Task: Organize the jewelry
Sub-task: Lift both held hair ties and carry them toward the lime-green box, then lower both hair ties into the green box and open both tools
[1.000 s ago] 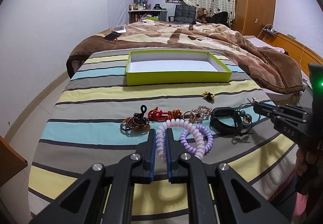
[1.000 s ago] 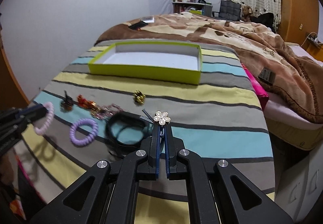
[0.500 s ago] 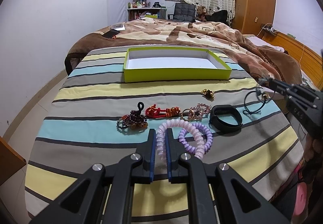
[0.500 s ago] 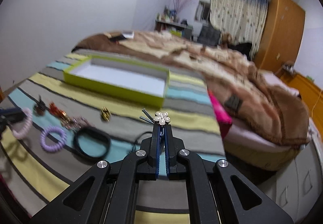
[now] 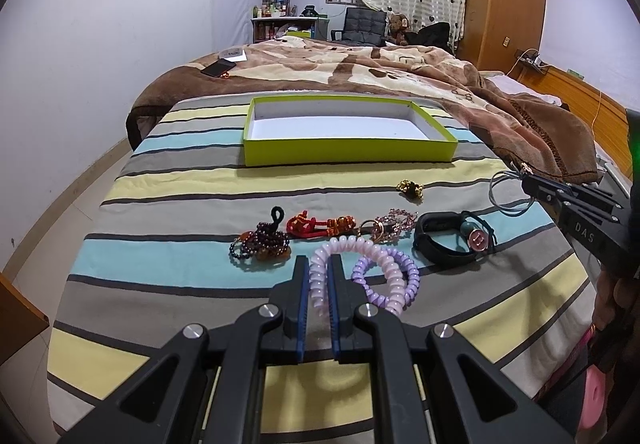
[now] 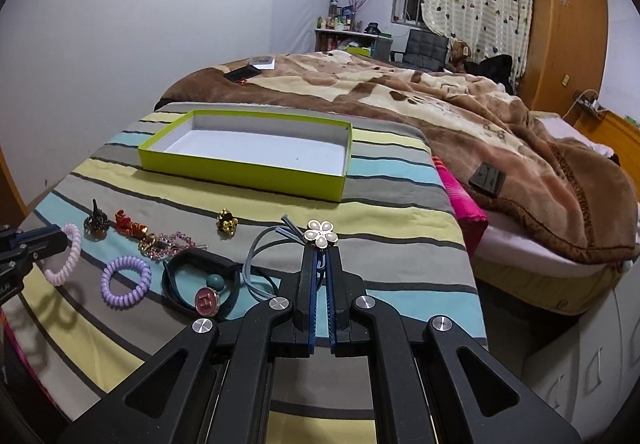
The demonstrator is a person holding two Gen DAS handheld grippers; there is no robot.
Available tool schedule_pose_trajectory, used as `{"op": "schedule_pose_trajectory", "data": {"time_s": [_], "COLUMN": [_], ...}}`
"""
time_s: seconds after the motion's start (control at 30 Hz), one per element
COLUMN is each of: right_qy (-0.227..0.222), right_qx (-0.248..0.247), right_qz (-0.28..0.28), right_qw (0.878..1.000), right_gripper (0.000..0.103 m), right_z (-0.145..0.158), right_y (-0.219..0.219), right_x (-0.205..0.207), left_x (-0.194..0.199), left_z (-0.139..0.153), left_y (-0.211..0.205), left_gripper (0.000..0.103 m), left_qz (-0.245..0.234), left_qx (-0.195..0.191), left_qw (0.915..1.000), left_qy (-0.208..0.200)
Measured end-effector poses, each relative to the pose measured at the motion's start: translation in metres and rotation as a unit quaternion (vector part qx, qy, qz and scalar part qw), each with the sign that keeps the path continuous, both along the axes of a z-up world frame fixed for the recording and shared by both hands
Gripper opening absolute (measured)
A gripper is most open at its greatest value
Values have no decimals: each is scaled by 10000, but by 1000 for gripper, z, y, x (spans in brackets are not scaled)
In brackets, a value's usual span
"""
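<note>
Jewelry was laid out in a loose row on the striped bed (image 5: 168, 179), short of the empty green tray (image 5: 348, 155) that presumably was its destination. The left hand-held gripper (image 5: 319, 276) was clenched on a pink coil bracelet (image 5: 320, 284), lifted clear of the purple coil bracelet (image 6: 126, 280). The right hand-held gripper (image 6: 320, 264) was clamped on a flower hair tie (image 6: 320, 235), its cord hanging free, judged ready for transfer to the tray.
</note>
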State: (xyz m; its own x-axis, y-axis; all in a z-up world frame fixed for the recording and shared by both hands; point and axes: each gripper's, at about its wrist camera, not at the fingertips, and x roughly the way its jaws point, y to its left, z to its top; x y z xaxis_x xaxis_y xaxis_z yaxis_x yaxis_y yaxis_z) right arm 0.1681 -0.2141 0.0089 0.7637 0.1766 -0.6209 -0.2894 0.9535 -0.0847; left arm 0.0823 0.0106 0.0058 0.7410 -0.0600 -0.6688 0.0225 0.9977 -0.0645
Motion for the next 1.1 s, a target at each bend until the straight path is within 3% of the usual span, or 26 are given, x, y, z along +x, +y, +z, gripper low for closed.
{"op": "schedule_pose_trajectory", "data": {"time_s": [0.27,0.63,0.87,1.1], "right_qy": [80,223,322,682], "right_qx": [408,858,846,860], "right_qz": [101,290,334,209], "right_qw": [9991,9956,9953,9937], "right_gripper": [4,4,4,4], "right_z": [11,26,26,3], "right_y": [0,18,36,43], "right_x": [12,67,121,183], "left_x": [22,101,159,218], "left_z": [16,43,35,19], "left_y": [-1,4,12,23], "left_gripper": [9,9,9,10], "left_qz": [-150,-314,-259,-206], "left_qx": [-40,-27,-64,-1], "left_qw": [9998,9988,9994,9998], "left_qy": [-158,-364,-240,-7]}}
